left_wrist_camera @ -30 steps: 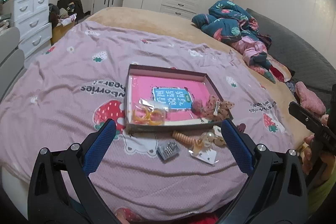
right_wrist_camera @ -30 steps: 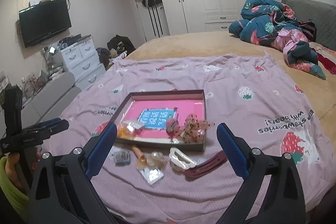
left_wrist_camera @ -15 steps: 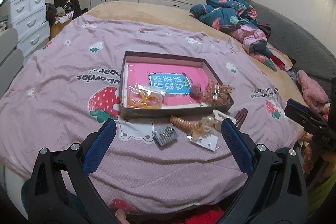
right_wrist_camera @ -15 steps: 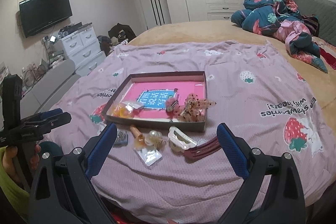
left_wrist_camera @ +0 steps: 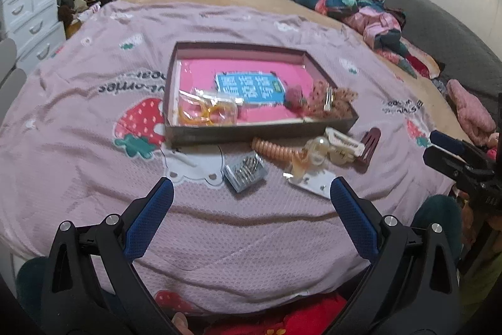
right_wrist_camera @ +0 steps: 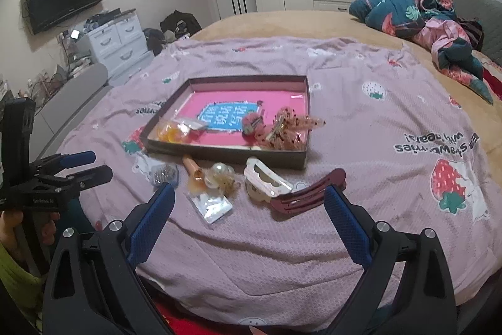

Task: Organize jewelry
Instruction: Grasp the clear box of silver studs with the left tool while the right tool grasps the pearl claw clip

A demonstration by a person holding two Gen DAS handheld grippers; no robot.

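I have the pink blanket spread under both tools; its print reads "with bear!" and part of "strawberries", upside down to me. Ahead of my left gripper sits the shallow box, with a blue card of Chinese characters I can't read on its pink liner. I judge the sorting partly done: a yellow bagged item, a pink pompom and a dotted brown bow lie inside. Between box and fingertips wait the maroon clip, white claw clip, spiral hair tie, pearl piece on its card and silver packet. My right gripper hangs over these. Both jaws are spread wide, empty.
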